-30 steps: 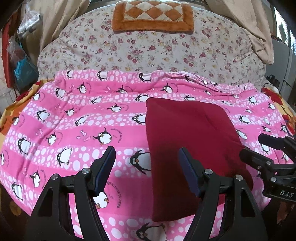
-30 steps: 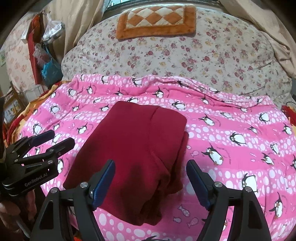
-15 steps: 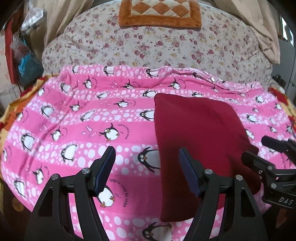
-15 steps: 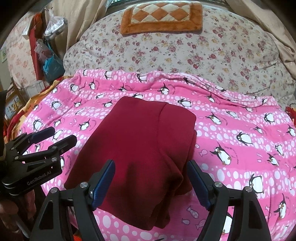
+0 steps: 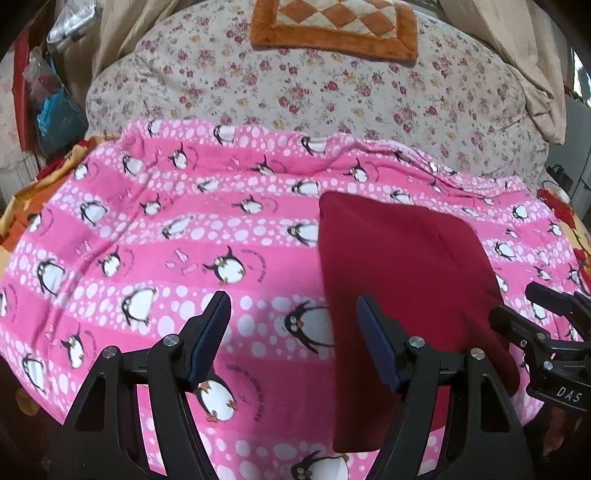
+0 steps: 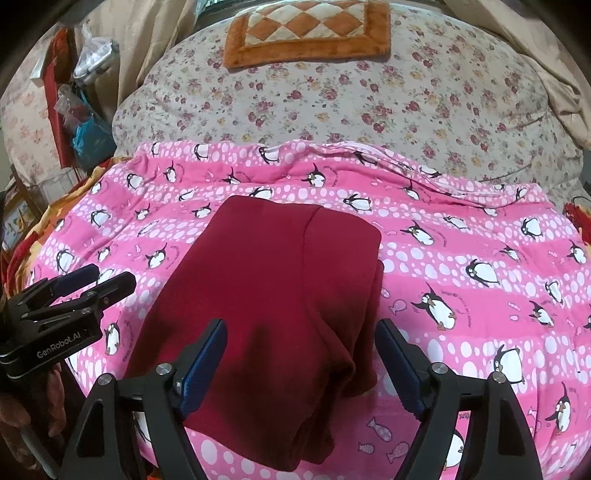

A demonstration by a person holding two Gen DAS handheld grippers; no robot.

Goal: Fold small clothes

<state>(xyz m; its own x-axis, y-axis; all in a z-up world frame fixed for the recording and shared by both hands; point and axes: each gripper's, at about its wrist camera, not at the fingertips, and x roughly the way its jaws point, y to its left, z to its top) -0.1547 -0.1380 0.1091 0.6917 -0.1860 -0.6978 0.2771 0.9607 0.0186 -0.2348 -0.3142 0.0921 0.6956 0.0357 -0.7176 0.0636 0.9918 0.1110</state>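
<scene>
So right now I'm looking down both wrist cams at a folded dark red fabric garment [image 6: 266, 295] that's lying flat on the pink fleece blanket with penguins and white dots [image 5: 166, 236], which is covering the near part of the bed. The garment is sitting as a roughly rectangular stack, with a fold ridge running down it and thicker layered edges bunching along its right side in the right cam.

My left claw [image 5: 293, 334] is hanging wide, nothing between the blue-padded fingers [image 5: 210, 332]; it's hovering over the blanket just left of the garment, with its right finger overlapping the garment's left edge in the view. I can't tell whether it's touching the cloth.

My right claw [image 6: 301, 360] is also spread wide and gripping nothing, sitting over the near end of the garment so the red fabric is filling the gap between its fingers.

Each claw is showing up in the other cam's edge too, both near the garment's sides.

Further back there's a cream quilt with small red flowers [image 6: 351, 99], and an orange and cream checkered plush mat [image 6: 306, 33] lying on top of it.
</scene>
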